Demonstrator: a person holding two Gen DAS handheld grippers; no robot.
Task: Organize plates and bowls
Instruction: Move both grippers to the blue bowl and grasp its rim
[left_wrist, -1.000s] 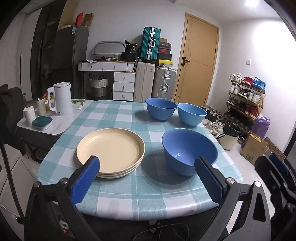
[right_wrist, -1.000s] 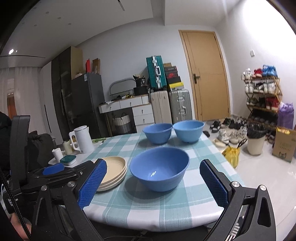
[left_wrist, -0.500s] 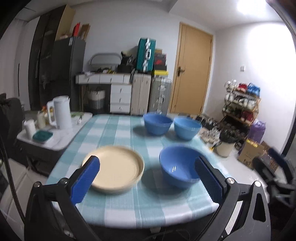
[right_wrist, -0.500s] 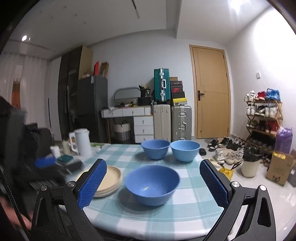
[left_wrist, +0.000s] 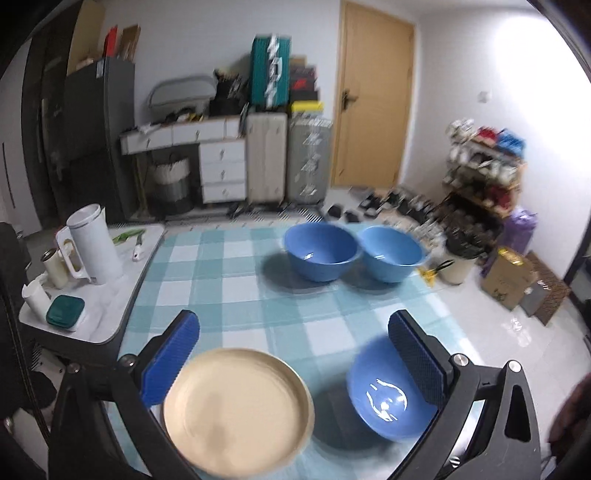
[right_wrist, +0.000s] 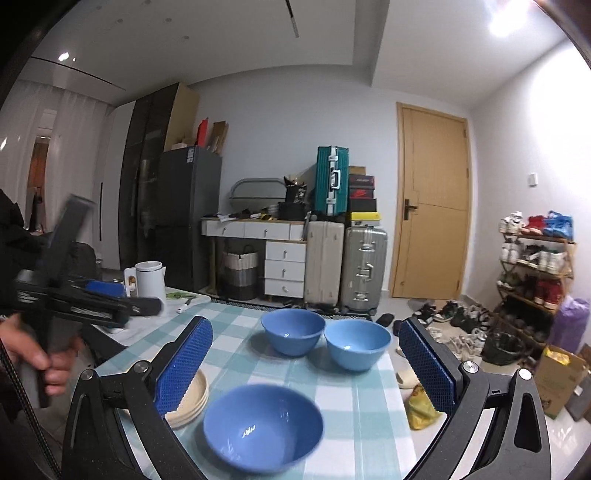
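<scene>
Left tool has swung up over the plates, both tools' jaws apart and empty; right tool should straddle near bowl rim before clamping

Three blue bowls and cream plates sit on a teal-and-white checked surface. Both grippers' pads are blue on black frames. The kettle at left is white.

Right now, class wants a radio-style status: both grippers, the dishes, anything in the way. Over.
Left gripper open, empty, above cream plates. Right gripper open, empty, facing near blue bowl. Two far bowls side by side. Nothing blocking.
</scene>
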